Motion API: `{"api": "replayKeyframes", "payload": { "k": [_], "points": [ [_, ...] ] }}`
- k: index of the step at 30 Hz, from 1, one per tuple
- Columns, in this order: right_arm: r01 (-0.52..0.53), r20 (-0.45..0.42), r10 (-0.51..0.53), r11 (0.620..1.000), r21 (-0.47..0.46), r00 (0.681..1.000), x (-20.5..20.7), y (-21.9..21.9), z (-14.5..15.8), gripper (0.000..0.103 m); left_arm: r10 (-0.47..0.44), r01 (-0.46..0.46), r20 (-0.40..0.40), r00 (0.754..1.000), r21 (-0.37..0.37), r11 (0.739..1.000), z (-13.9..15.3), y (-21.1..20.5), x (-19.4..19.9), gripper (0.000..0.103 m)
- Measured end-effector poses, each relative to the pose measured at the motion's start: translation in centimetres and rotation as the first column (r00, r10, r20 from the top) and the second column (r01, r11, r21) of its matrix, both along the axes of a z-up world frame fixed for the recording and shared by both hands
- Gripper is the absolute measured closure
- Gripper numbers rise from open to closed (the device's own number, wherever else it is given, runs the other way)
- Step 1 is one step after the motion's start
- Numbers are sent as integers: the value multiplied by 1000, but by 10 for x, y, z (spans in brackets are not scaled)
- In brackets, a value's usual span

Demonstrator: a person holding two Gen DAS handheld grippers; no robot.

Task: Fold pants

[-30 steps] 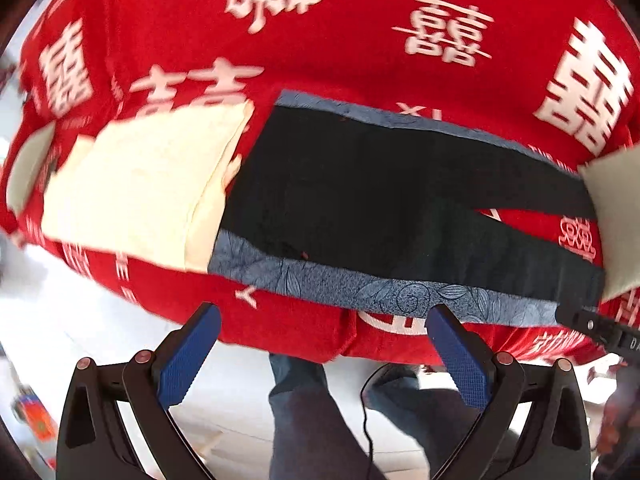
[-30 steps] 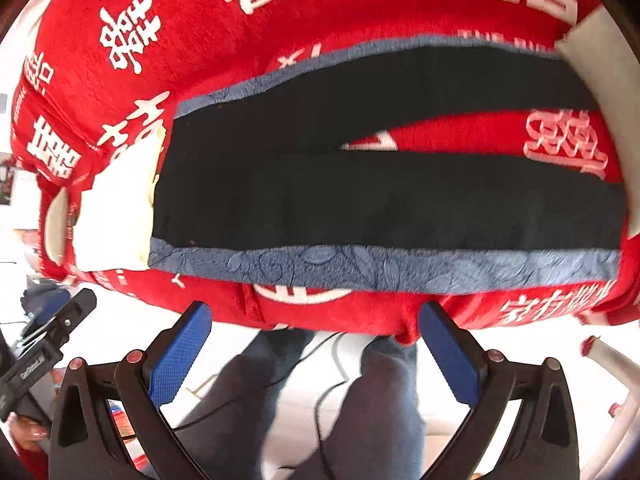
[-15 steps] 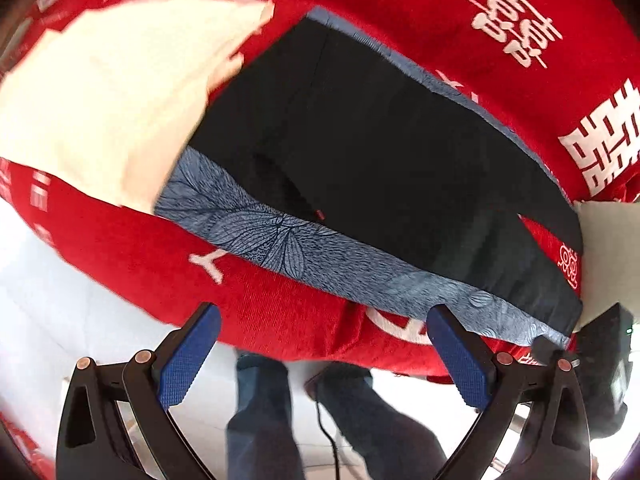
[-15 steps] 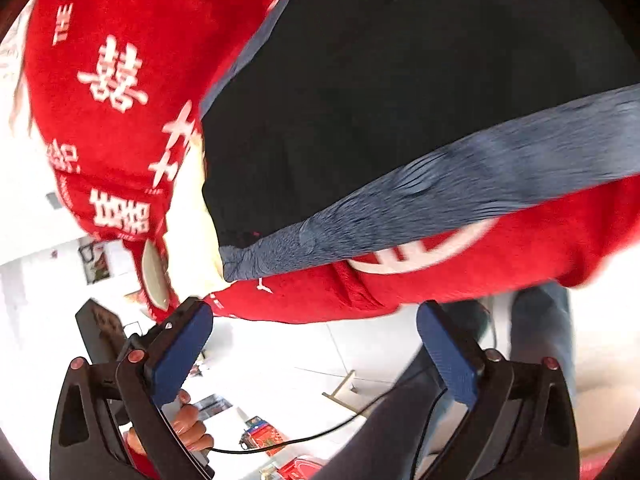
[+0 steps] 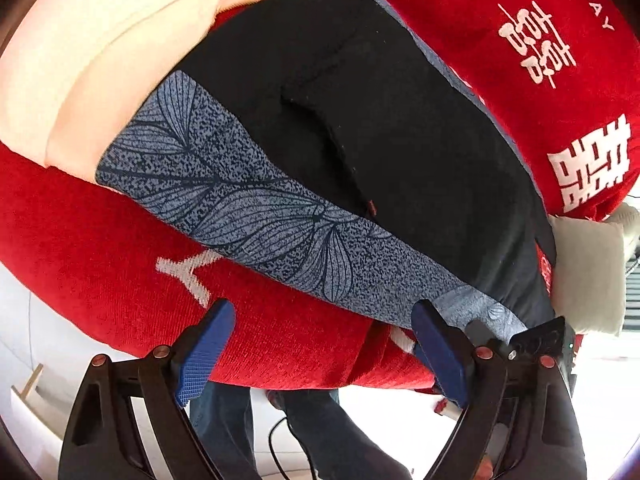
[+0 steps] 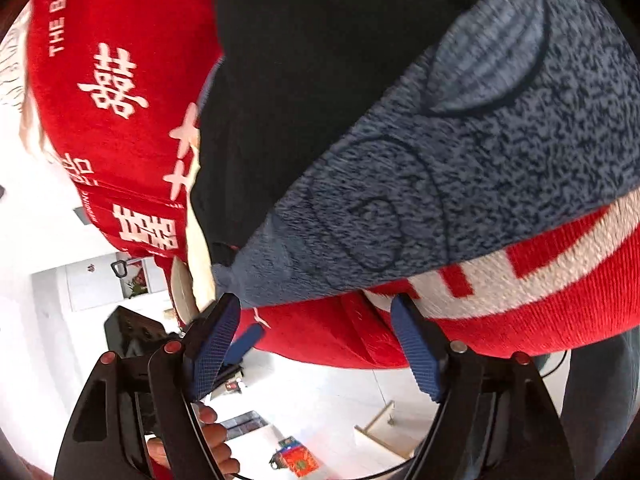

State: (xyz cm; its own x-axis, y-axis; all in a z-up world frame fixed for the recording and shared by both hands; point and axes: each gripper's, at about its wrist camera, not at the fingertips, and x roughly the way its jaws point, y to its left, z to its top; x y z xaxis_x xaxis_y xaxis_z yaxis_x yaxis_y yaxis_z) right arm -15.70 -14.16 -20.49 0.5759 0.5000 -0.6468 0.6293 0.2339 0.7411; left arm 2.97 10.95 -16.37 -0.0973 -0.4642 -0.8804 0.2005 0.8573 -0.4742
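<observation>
Black pants [image 5: 400, 120] with a blue-grey leaf-print side stripe [image 5: 260, 216] lie flat on a red blanket [image 5: 100, 260] with white characters. My left gripper [image 5: 320, 344] hovers over the blanket's near edge just below the stripe. Its jaws are closing, with only red blanket between them. In the right wrist view the stripe [image 6: 480, 160] fills the frame, and the pants' corner [image 6: 228, 276] sits just above the left fingertip [image 6: 216, 332]. My right gripper [image 6: 316, 324] is also closing on nothing but blanket. Both grippers are close together, and each shows in the other's view.
A folded cream garment [image 5: 100, 60] lies beside the pants' end. A pale cushion [image 5: 588, 272] sits at the blanket's right edge. The person's jeans-clad legs [image 5: 320, 440] and a cable are below the edge, and small items lie on the white floor [image 6: 296, 460].
Both grippers have dropped and tilted toward the near edge of the pants, so the stripe now looks much larger. Both pairs of jaws have narrowed slightly.
</observation>
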Motion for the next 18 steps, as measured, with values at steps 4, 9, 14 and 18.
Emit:
{"api": "replayKeyframes", "payload": {
  "k": [4,9,14,18],
  "points": [
    [105,30,-106,994,27,994,3,-9,3,27,3,-4,-30,1000,-35,999,-3,2,1,12],
    [211,26,-218,962,176,976,9,-19,-10,88,30,-33,-52,998,-55,998,-6,0,4,12],
    [157,159,-184,973,169,970,24,-26,36,88,125,-142,-114,986,-157,977,-2,1,18,12],
    [123,198,-153,980,158,968,35,-28,51,88,173,-191,-100,980,-201,961,6,-8,34,12]
  ]
}}
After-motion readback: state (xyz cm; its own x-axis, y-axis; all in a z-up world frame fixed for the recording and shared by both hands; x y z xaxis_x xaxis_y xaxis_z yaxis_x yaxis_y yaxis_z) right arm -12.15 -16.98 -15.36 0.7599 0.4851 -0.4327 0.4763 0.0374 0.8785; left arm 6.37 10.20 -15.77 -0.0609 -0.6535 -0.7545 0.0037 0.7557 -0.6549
